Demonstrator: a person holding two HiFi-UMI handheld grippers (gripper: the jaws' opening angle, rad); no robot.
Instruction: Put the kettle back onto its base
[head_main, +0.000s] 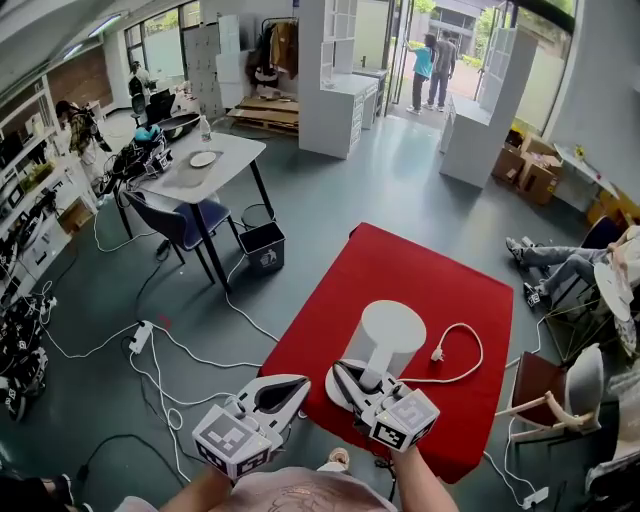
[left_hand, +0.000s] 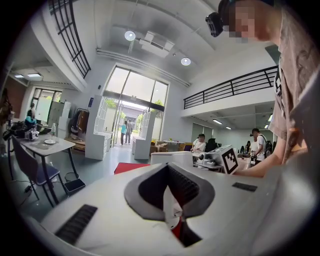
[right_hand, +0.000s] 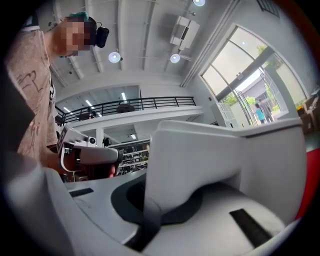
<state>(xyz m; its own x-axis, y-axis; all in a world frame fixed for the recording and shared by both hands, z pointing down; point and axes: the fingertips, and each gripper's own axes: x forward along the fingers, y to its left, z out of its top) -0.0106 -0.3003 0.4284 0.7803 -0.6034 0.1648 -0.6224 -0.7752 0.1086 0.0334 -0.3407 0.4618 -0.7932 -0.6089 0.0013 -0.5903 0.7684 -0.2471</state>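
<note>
Kettle: white, cylindrical, flat-topped

Red table, 1 white kettle upright on it. Right gripper against kettle's near lower side. Left gripper just beside, at table's near-left corner. White cord loops right of kettle.

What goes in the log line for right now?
right gripper: shut on kettle handle | left gripper: shut, empty | kettle: upright over red table | base: not visible
</note>
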